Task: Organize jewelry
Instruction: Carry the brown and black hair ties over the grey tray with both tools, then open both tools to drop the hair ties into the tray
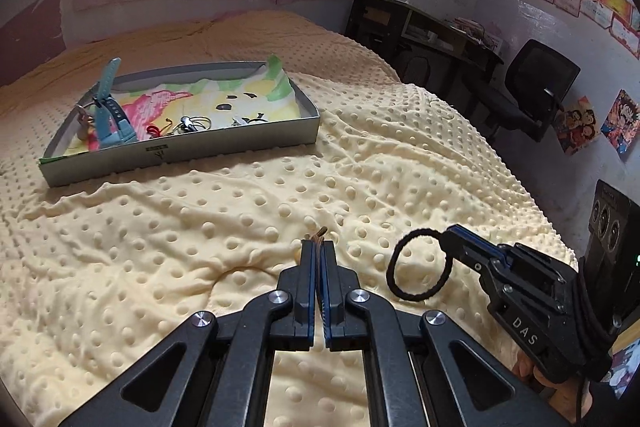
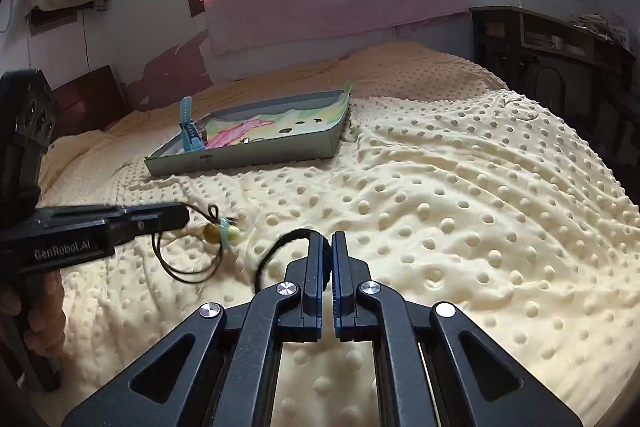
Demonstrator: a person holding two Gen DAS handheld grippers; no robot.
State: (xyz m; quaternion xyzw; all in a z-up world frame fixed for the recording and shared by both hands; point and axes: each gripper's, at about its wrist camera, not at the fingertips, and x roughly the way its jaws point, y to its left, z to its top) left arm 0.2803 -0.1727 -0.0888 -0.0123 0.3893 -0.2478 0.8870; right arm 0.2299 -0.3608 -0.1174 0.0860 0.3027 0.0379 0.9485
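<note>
Both grippers are busy over the bed right now. The left gripper [image 1: 318, 247] has its jaws pinched nearly together on a thin brown cord necklace [image 2: 188, 267]. From its own camera you only see a bit of the cord poking out past the fingertips. From the right wrist view the cord loops down below the gripper and the little pendant (a couple of beads, one amber and one pale, with something light blue on it) [image 2: 222, 231] dangles just above the blanket [image 1: 200, 227].

The right gripper [image 2: 327, 247] is closed on a black hair tie [image 1: 418, 263], with only a narrow gap left between the jaws where the band sits. The loop hangs free off to the left of its fingertips, above the bumpy yellow blanket.

The grey tray [image 1: 180, 151] sits further up the bed, well apart from both grippers. It's lined with a colourful cartoon cloth [image 1: 208, 99] and already has stuff in it: a light blue watch [image 1: 110, 107] at the left end with one strap sticking up over the rim, plus some small metal and red bits [image 1: 184, 125] near the front wall that are too tiny to make out.
</note>
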